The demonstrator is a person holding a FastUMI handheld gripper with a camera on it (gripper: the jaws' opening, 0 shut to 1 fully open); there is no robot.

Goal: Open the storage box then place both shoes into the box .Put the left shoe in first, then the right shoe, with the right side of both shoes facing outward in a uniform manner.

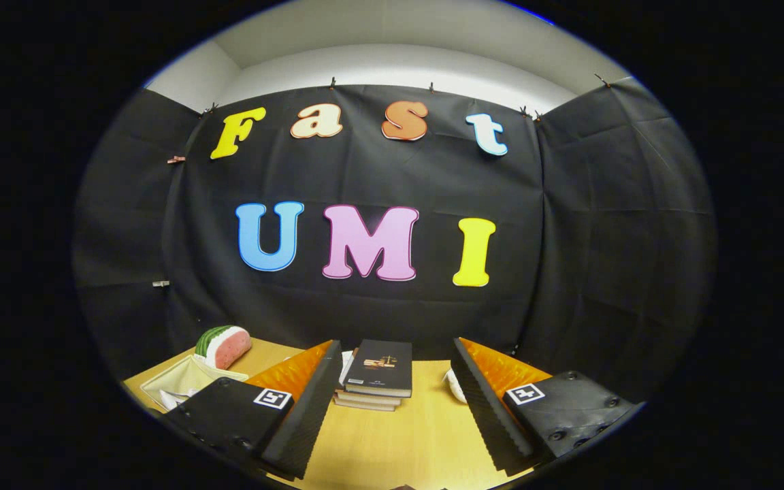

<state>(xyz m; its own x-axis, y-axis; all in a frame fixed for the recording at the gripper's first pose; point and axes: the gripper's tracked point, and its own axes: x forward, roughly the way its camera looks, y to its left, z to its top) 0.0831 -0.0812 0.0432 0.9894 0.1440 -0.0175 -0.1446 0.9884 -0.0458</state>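
My gripper (397, 401) is held level above a wooden table (392, 442), facing the booth's back wall. Its two fingers stand wide apart, open, with nothing between them. A small white object (454, 385) peeks out just past the inner edge of the right finger; too little of it shows to tell what it is.
A stack of dark books (378, 376) lies on the table between and just beyond the fingers. To the left lie a watermelon-slice toy (225, 345) and a pale shallow tray (181, 382) near the table's edge.
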